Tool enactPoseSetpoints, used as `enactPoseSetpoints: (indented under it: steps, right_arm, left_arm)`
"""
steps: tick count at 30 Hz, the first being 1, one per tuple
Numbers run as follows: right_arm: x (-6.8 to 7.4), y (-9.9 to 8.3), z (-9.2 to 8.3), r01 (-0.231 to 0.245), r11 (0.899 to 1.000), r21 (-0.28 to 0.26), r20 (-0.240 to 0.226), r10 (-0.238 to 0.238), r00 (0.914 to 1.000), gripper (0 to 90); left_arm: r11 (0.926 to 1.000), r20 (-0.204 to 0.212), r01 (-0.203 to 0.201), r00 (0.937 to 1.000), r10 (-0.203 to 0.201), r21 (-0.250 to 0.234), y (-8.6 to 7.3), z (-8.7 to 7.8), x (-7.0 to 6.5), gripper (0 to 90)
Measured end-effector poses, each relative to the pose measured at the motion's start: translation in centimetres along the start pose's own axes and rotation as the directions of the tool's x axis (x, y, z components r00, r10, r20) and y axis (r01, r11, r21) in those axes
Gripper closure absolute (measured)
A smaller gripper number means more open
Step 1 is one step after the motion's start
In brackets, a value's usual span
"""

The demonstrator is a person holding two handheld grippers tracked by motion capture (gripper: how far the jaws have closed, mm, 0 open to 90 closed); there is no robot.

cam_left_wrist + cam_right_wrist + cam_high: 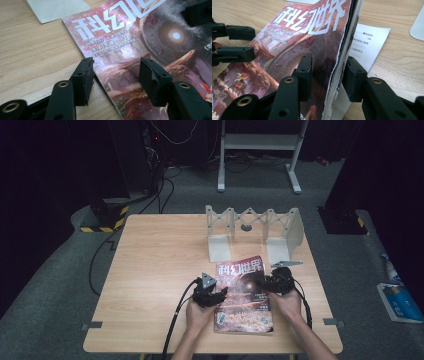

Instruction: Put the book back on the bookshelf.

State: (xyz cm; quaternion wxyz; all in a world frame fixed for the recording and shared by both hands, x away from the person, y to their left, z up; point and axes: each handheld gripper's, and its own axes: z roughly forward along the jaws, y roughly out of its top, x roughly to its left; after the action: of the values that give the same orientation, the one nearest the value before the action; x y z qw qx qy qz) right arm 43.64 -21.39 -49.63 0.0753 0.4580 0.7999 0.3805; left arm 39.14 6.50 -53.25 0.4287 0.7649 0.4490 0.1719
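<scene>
A magazine (243,295) with a red sci-fi cover and white Chinese title lies on the wooden table (155,270), near its front edge. My left gripper (210,292) is open at the magazine's left edge. In the left gripper view (115,75), one jaw rests on the table beside the spine and the other hangs over the cover (130,50). My right gripper (277,282) is at the magazine's right edge. In the right gripper view (328,75), it is shut on the page edge (337,62), which is raised off the table.
A white expandable book rack (255,227) stands just behind the magazine, its flat base plate (57,8) close to the magazine's top corner. A printed white sheet (369,42) lies under the lifted right edge. Bare table stretches to the left.
</scene>
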Motion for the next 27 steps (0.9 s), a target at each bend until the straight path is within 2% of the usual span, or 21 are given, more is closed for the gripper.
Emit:
enactPoseSetpoints:
  steps: [5,6,12,15,22,27]
  right_arm:
    - [0.11,0.15,0.32,0.001,1.0,-0.005,-0.004,-0.001,1.0,60.3]
    - [0.14,0.18,0.47,-0.017,1.0,-0.002,-0.007,0.017,0.9998,60.2]
    - [0.39,0.18,0.47,-0.005,1.0,-0.015,0.001,0.006,1.0,63.9]
    - [0.6,0.3,0.1,0.014,1.0,-0.025,-0.014,-0.015,0.9998,69.2]
    - [0.76,0.6,0.29,0.02,1.0,-0.001,-0.011,-0.02,0.9997,66.3]
    - [0.92,0.55,0.21,0.037,0.999,-0.01,-0.002,-0.037,0.9993,70.4]
  left_arm:
    - [1.0,-0.001,0.0,1.0,0.0,-0.001,0.0,0.0,-0.01,45.3]
    - [1.0,-0.001,0.0,1.0,0.0,-0.001,0.0,0.0,-0.01,45.3]
    - [1.0,0.002,0.0,1.0,0.0,0.001,0.01,-0.01,0.02,45.4]
    - [1.0,0.004,0.003,1.0,-0.003,0.0,0.01,-0.01,0.03,45.4]
    - [1.0,0.004,0.003,1.0,-0.003,0.0,0.02,0.0,0.03,45.2]
    - [1.0,0.007,0.002,1.0,-0.002,0.002,0.05,0.04,0.07,43.6]
